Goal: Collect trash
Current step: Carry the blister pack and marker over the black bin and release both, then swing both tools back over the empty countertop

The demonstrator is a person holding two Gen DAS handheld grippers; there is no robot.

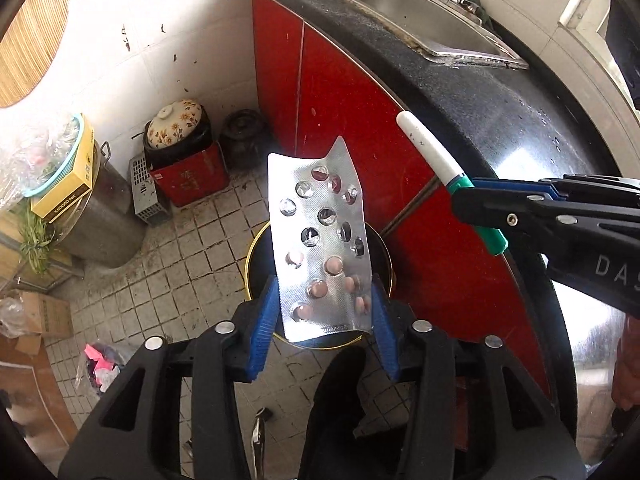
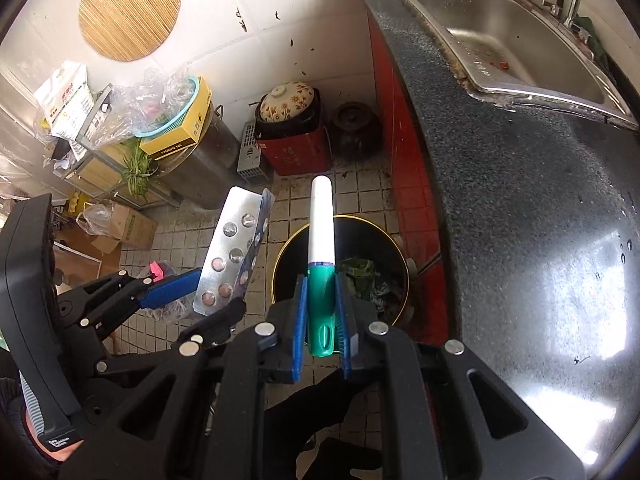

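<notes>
A silver blister pack (image 1: 320, 248) with several pink pills and burst pockets stands between the blue pads of my left gripper (image 1: 324, 282), its long edges against both pads. Below it is a black bin with a gold rim (image 1: 251, 256). My right gripper (image 2: 322, 280) is shut on the green end of a white-and-green marker pen (image 2: 322, 220), whose white tip points over the bin (image 2: 286, 250). Green wrapping and scraps lie inside the bin. From the right wrist view, the left gripper (image 2: 216, 292) and the blister pack (image 2: 228, 256) sit just left of the bin. The pen (image 1: 432, 156) and right gripper (image 1: 460, 196) show at the right of the left wrist view.
A dark counter (image 2: 520, 200) with a steel sink (image 2: 520, 40) runs along the right above red cabinet doors (image 1: 340, 112). On the tiled floor stand a floral-lidded pot on a red box (image 2: 288, 128), a dark jar (image 2: 354, 124), a steel drum (image 2: 216, 160) and cardboard boxes (image 2: 128, 224).
</notes>
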